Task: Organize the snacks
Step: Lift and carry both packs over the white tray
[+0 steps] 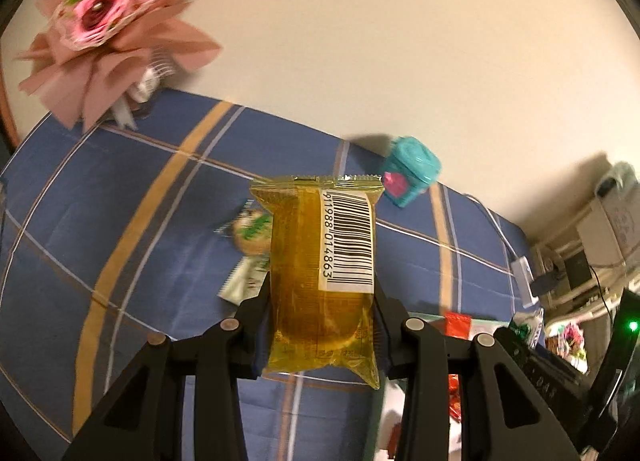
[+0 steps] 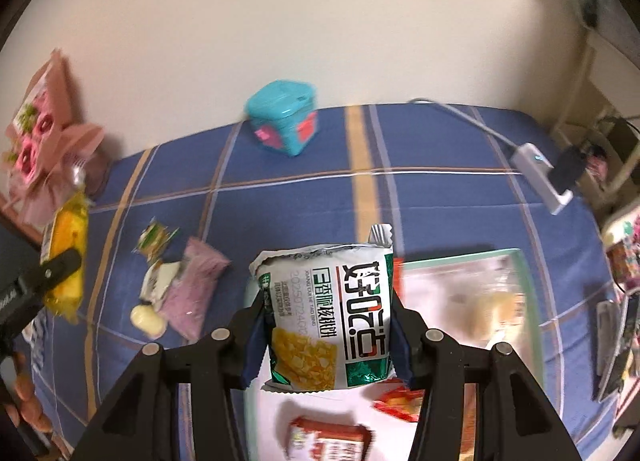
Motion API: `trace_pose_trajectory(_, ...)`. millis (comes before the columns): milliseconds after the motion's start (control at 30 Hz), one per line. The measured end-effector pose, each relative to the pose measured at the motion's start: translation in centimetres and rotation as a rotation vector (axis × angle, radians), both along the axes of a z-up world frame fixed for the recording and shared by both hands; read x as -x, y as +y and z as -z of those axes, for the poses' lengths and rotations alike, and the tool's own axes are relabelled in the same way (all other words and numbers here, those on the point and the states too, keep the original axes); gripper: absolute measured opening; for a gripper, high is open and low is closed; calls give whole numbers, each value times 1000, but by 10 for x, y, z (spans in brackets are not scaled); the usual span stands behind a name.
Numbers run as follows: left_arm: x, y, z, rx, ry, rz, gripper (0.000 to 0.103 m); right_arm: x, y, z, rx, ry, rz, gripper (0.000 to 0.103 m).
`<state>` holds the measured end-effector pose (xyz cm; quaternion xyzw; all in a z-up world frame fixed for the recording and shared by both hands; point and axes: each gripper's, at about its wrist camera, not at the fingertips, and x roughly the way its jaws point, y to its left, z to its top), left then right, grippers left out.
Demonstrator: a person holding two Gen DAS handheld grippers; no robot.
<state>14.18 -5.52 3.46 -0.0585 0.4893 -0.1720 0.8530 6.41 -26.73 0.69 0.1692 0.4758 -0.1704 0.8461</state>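
My left gripper [image 1: 322, 293] is shut on a yellow snack packet [image 1: 320, 281] with a barcode, held upright above the blue cloth; the packet also shows at the left of the right wrist view [image 2: 66, 257]. My right gripper [image 2: 326, 317] is shut on a white and green snack bag [image 2: 328, 317], held above a pale tray [image 2: 528, 281] that holds red packets [image 2: 328, 437]. Loose snacks lie on the cloth: a purple pack [image 2: 192, 293], small green-white packets [image 2: 154, 239] and a pale round one [image 2: 148, 319]. Green-white packets [image 1: 250, 237] lie behind the yellow packet.
A blue plaid cloth [image 2: 440, 197] covers the table against a cream wall. A teal box [image 2: 282, 121] stands at the back, also in the left wrist view [image 1: 412, 169]. A pink bouquet [image 1: 104, 21] stands at the back left. A white charger and cable [image 2: 540, 169] lie at the right.
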Motion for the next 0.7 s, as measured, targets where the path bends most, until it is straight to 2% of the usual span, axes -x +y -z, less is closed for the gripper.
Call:
trace_pose_trajectory(467, 33, -90, 9, -33, 7, 211, 42, 32, -63, 0, 40, 29, 159, 54)
trace_pose_trajectory(700, 48, -127, 32, -98, 45, 289, 42, 30, -78, 28, 8, 65, 187, 54)
